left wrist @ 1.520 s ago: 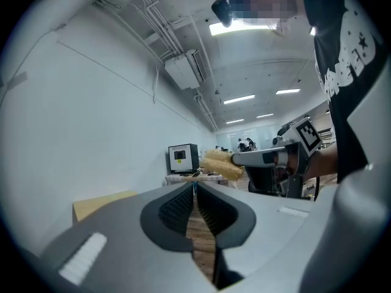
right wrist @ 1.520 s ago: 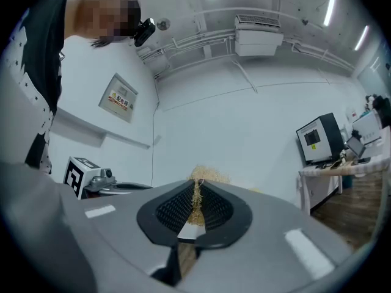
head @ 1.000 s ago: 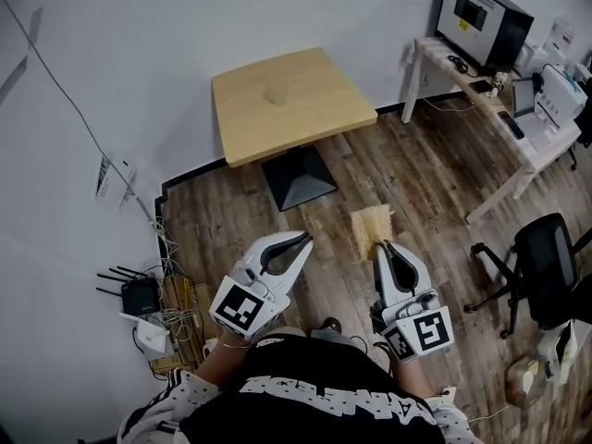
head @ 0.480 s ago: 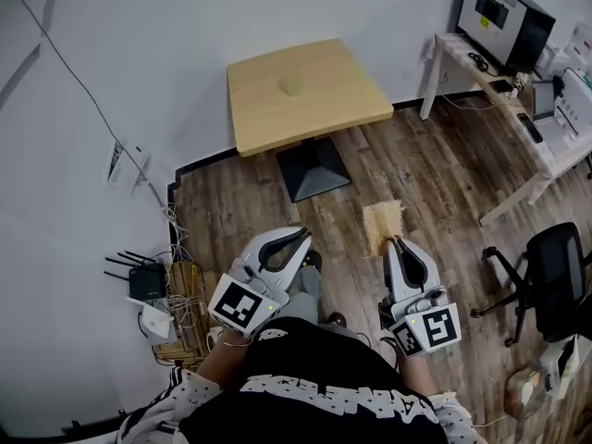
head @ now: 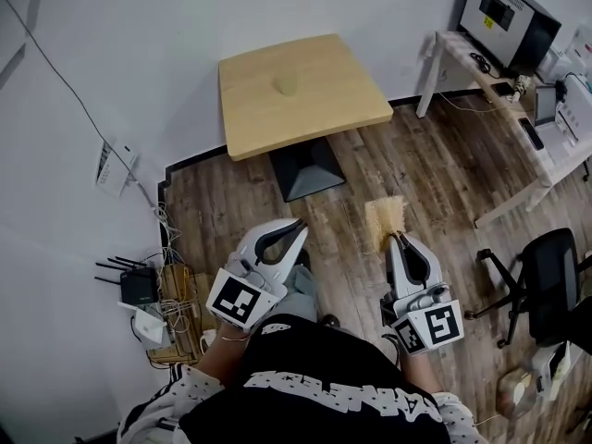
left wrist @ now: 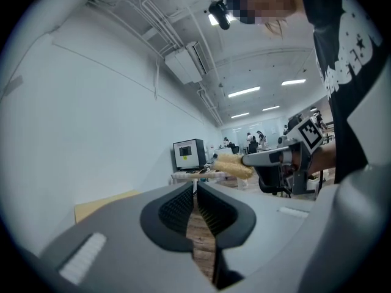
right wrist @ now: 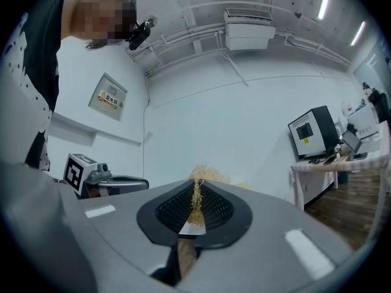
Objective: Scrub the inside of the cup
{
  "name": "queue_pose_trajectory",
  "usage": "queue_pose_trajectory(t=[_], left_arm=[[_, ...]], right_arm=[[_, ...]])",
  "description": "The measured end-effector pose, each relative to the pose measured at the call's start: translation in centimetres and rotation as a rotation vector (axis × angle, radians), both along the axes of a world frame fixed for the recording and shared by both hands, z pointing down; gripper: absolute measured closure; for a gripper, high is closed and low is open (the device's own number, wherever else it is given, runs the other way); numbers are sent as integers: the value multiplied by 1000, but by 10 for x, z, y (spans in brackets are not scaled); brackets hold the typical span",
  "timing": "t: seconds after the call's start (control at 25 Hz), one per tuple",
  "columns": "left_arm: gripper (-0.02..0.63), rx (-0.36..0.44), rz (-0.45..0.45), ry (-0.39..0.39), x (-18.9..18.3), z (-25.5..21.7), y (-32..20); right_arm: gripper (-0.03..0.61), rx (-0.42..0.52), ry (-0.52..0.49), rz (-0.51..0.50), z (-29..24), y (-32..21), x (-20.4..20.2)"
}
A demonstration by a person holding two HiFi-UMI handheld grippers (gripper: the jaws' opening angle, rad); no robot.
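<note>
A: What differs from a second ago?

B: Little. Both tongs sit a shade nearer the table ahead of them. A grey-clad knee now shows just under the left tongs, where there was only floor before. The grips have not changed.

A: Meaning?

B: The left tongs are closed, with nothing between the jaws. The right tongs are clamped on the scrubber, whose straw-coloured tuft sticks out past their tips.

A: And the cup?

B: The cup stands on the table, well ahead of both tongs and more in line with the left pair than the right. Neither touches it.

A: What does the head view give that the others don't?

B: The cup itself. It also shows how the two tongs lie side by side, apart, both pointing toward the table. In neither gripper view can I make the cup out.

A: And the gripper views?

B: The left gripper view shows its ridged pads meeting at the tip. Beyond them to the right it shows the right tongs from the side, with the scrubber at their end. The right gripper view shows fibres pinched between its own pads, with the tuft rising past them. The left tongs are off to its left.
</note>
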State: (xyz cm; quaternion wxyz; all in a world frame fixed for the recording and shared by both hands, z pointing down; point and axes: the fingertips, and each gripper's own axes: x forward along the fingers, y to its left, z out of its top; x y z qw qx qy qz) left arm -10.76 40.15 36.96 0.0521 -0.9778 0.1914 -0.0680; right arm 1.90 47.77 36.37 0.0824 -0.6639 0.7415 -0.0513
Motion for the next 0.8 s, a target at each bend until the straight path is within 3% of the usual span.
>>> queue_pose_trajectory(t=[0.8], left_arm=[[611, -25, 3, 52, 25, 15, -127]], right_arm=[[548, -43, 86, -51, -1, -128, 13]])
